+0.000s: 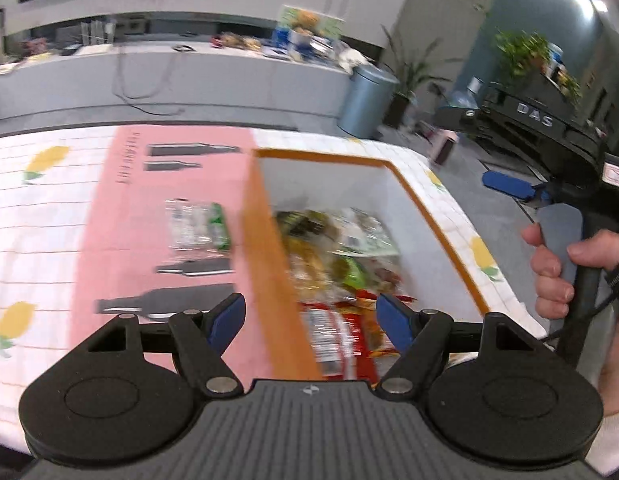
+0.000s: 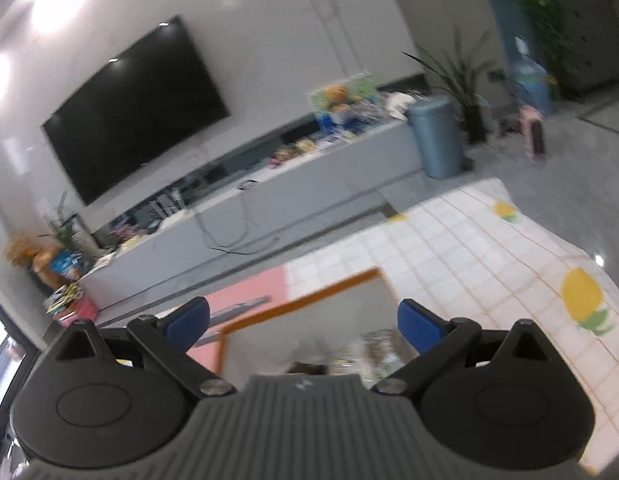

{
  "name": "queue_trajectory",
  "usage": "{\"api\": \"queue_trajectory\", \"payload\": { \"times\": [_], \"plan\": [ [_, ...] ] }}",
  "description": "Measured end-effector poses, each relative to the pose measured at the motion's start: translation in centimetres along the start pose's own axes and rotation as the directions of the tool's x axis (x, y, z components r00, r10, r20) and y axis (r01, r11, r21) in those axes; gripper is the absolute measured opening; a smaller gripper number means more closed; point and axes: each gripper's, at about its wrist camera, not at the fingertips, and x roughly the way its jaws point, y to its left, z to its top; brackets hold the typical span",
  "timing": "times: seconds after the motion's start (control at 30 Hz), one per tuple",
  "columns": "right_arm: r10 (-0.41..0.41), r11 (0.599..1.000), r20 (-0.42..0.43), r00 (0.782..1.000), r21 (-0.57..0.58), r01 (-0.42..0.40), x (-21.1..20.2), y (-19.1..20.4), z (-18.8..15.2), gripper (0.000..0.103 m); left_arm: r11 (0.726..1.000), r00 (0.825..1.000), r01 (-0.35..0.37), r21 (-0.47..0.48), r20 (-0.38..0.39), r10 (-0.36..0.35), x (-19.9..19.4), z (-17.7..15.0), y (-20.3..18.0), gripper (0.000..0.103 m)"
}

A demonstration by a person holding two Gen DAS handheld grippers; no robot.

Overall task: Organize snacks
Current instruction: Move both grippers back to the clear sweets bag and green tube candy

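An orange-rimmed white box [image 1: 265, 200] on the table holds a heap of snack packets [image 1: 341, 264], red and yellow ones nearest me. My left gripper [image 1: 311, 322] hangs open above the box's near left wall, nothing between its blue pads. One clear packet with a green edge [image 1: 197, 226] lies on the pink mat [image 1: 121, 216] left of the box. In the right wrist view my right gripper [image 2: 303, 322] stands open and empty above the same box [image 2: 329, 316], whose snacks [image 2: 373, 350] show only in part. A hand [image 1: 557, 268] holds the right gripper's handle at the right.
The table wears a white checked cloth with yellow fruit prints [image 2: 489, 264]. Beyond it stand a long grey TV bench [image 2: 309, 176] with clutter, a wall TV [image 2: 133, 108], a blue-grey bin [image 1: 369, 100], potted plants [image 2: 465, 76] and a dark cabinet [image 1: 545, 124].
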Motion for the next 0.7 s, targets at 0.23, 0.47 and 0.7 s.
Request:
{"api": "queue_trajectory", "payload": {
  "times": [0.23,0.47,0.7],
  "plan": [
    [0.117,0.973,0.027,0.993,-0.204,-0.109,-0.3,8.3,-3.8,0.071,0.995,0.997,-0.067,-0.08,0.044,0.07,-1.9,-0.9,5.8,0.087],
    [0.133,0.956,-0.032,0.991,-0.26,-0.136,2.6,12.1,-6.6,0.05,0.983,0.992,-0.116,-0.146,0.028,0.121,0.7,-0.6,11.3,0.086],
    [0.054,0.962,-0.072,0.996,-0.265,-0.071,5.3,11.5,-7.7,0.043,0.969,0.992,-0.123,-0.215,-0.013,0.123,7.2,1.9,15.0,0.075]
  ]
}}
